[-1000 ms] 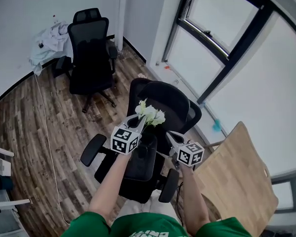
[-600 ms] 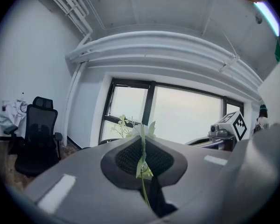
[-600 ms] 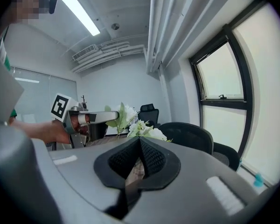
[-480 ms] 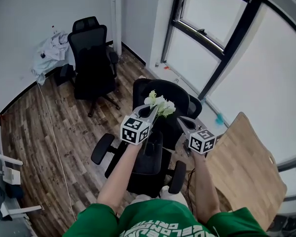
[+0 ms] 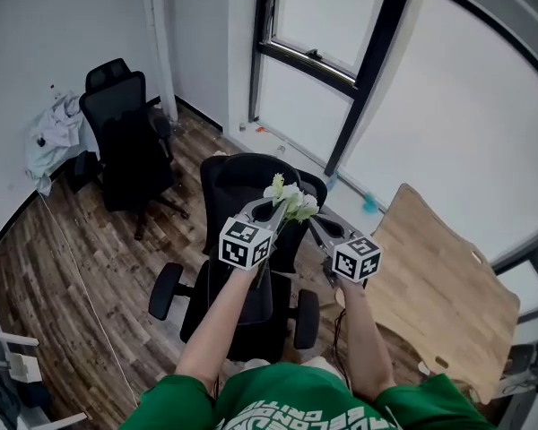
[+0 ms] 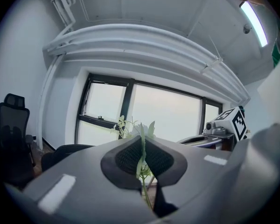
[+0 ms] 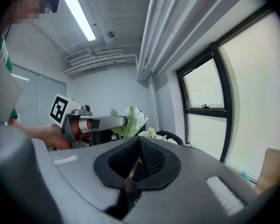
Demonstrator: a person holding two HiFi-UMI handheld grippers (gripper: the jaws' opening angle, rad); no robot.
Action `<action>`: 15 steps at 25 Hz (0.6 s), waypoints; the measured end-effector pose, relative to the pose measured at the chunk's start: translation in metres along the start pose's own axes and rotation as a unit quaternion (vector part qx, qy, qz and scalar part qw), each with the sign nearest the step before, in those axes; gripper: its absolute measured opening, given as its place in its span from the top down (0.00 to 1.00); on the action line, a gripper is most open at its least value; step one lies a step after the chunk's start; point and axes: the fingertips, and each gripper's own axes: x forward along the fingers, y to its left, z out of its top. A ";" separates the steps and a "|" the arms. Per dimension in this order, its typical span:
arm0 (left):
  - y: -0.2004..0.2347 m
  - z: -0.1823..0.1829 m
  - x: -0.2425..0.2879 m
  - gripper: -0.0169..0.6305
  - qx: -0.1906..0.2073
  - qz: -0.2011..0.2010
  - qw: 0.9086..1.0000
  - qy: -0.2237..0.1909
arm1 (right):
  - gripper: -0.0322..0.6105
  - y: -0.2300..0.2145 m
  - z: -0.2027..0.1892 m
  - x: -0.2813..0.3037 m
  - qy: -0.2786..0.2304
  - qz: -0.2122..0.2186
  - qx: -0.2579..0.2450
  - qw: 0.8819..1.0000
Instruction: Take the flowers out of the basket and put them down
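Observation:
A small bunch of white flowers (image 5: 290, 202) with green leaves is held up in the air over a black office chair (image 5: 251, 186). My left gripper (image 5: 271, 208) is shut on a thin green stem (image 6: 142, 160), and the blooms (image 6: 133, 127) show just past its jaws. My right gripper (image 5: 313, 221) sits close on the right, shut on a thin brownish stem (image 7: 130, 169). In the right gripper view, white blooms (image 7: 151, 133) lie beyond the jaws, and the left gripper (image 7: 95, 123) carries a leafy bloom (image 7: 130, 118). No basket is in view.
A light wooden tabletop (image 5: 430, 280) lies at the right, below large windows (image 5: 314, 25). A second black chair (image 5: 121, 133) with pale cloth (image 5: 49, 137) beside it stands at the back left. The floor is wood plank (image 5: 90, 249).
The view has swung toward the window, so the room has slid left. Both grippers stay raised and close together, with the flowers still in them.

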 end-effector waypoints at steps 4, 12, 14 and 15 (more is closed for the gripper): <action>-0.044 0.006 0.031 0.94 0.009 -0.041 0.999 0.004 | 0.94 -0.023 0.009 -0.043 -0.016 -0.035 0.007 0.999; -0.149 0.001 0.084 0.94 0.018 -0.111 0.994 0.017 | 0.94 -0.075 0.004 -0.153 -0.051 -0.109 0.033 0.992; -0.179 -0.003 0.094 0.94 0.018 -0.127 0.992 0.022 | 0.94 -0.084 0.000 -0.187 -0.062 -0.125 0.047 0.989; -0.196 -0.005 0.099 0.93 0.019 -0.136 0.990 0.024 | 0.94 -0.088 -0.001 -0.205 -0.068 -0.134 0.053 0.987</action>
